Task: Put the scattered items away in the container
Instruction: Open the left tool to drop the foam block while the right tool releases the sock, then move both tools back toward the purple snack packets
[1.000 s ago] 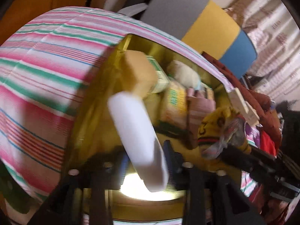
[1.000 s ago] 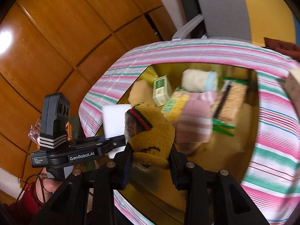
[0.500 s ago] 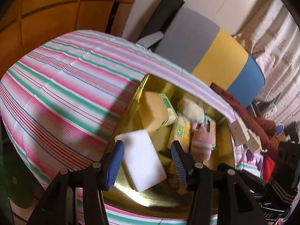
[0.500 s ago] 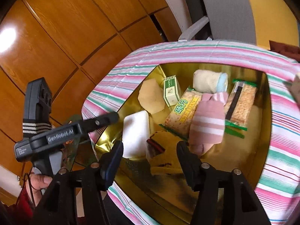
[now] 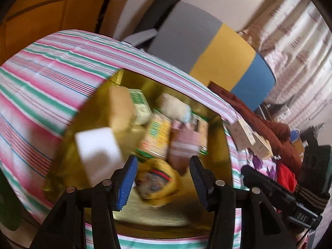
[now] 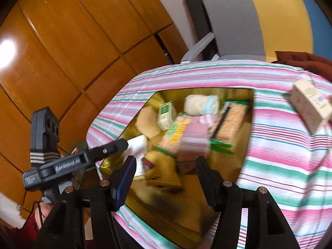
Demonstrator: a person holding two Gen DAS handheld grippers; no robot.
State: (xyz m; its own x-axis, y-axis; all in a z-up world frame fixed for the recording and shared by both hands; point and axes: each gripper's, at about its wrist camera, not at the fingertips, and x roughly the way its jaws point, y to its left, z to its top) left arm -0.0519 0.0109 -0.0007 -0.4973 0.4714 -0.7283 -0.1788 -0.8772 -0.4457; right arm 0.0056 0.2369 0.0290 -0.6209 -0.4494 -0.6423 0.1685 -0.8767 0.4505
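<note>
A gold tray [image 5: 225, 145] [image 6: 232, 161] sits on the striped tablecloth and holds several items. A white sponge block [image 5: 97, 147] [image 6: 138, 145] lies at its near left. A yellow knitted sock [image 5: 159, 180] [image 6: 164, 172] lies near the front. A pink striped sock [image 5: 184, 145] [image 6: 195, 139], snack packs, a green box and a rolled cloth lie further in. My left gripper [image 5: 162, 178] is open and empty above the yellow sock. My right gripper [image 6: 166, 178] is open and empty above the tray's front.
A beige carton [image 6: 311, 105] [image 5: 245, 130] lies on the striped cloth [image 6: 290, 155] right of the tray. A grey, yellow and blue chair [image 5: 207, 47] stands behind the table. Wooden panels [image 6: 62, 51] are at the left. Clothes [image 5: 276, 137] pile at the right.
Both grippers opened: the white sponge and the yellow sock dropped into the tray. Both grippers have since pulled back and up, still open.
</note>
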